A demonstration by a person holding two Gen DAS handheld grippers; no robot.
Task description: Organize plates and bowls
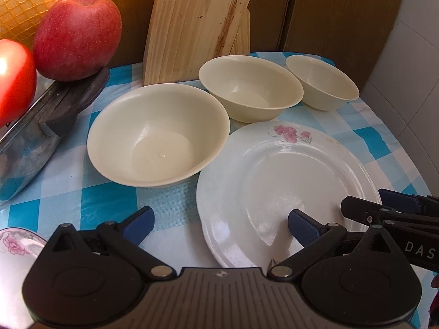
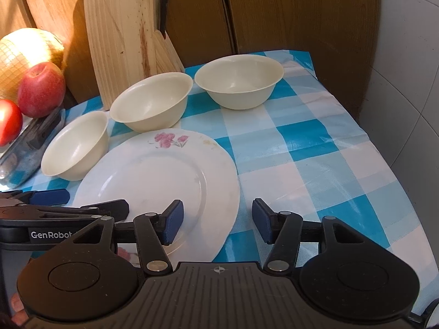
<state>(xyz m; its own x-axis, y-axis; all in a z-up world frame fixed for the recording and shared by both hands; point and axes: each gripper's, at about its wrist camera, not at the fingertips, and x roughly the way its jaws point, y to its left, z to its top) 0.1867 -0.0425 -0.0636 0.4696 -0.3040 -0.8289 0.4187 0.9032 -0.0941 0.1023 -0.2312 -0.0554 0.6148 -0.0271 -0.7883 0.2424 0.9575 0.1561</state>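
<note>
Left wrist view: your left claw (image 1: 221,220) and right claw (image 2: 216,218) both gape wide, holding nothing. The plate stack (image 1: 288,189) sits lower right on the bench (image 2: 315,164); three bowls (image 1: 158,134) behind stand separate, so nesting them looks undone.

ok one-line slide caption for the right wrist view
Open right gripper straddling the near rim of a floral plate, three cream bowls behind it on a blue checked tablecloth.
</note>
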